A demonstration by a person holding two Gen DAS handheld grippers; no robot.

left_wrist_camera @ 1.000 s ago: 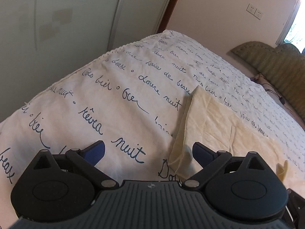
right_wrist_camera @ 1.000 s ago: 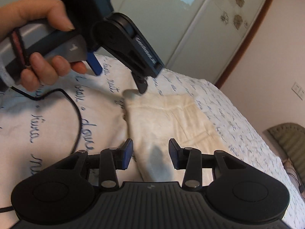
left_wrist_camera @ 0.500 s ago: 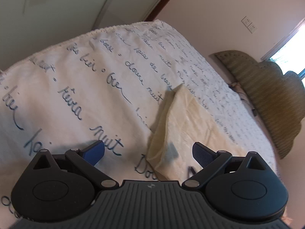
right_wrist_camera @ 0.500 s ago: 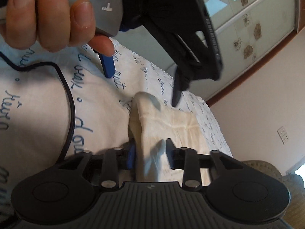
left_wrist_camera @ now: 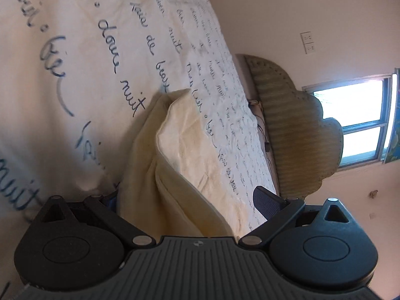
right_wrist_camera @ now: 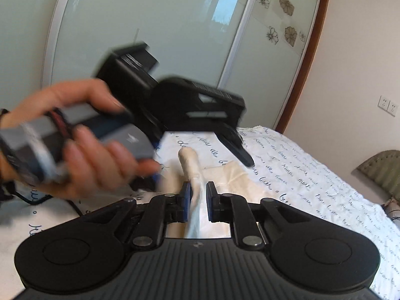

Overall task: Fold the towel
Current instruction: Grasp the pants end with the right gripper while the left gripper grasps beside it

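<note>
Right gripper (right_wrist_camera: pixel 198 197) closing on lifted towel (right_wrist_camera: pixel 192 170) | left gripper (left_wrist_camera: pixel 185 200) spread wide | towels: one

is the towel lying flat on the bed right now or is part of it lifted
Partly lifted: the right gripper is closing on a raised towel fold.

Both wrist cameras look low and close over the bedspread (left_wrist_camera: pixel 105 57); they share the towel (right_wrist_camera: pixel 232 175), perhaps.

Cream towel (left_wrist_camera: pixel 190 155), white bedspread (left_wrist_camera: pixel 75 50) with blue script
</note>
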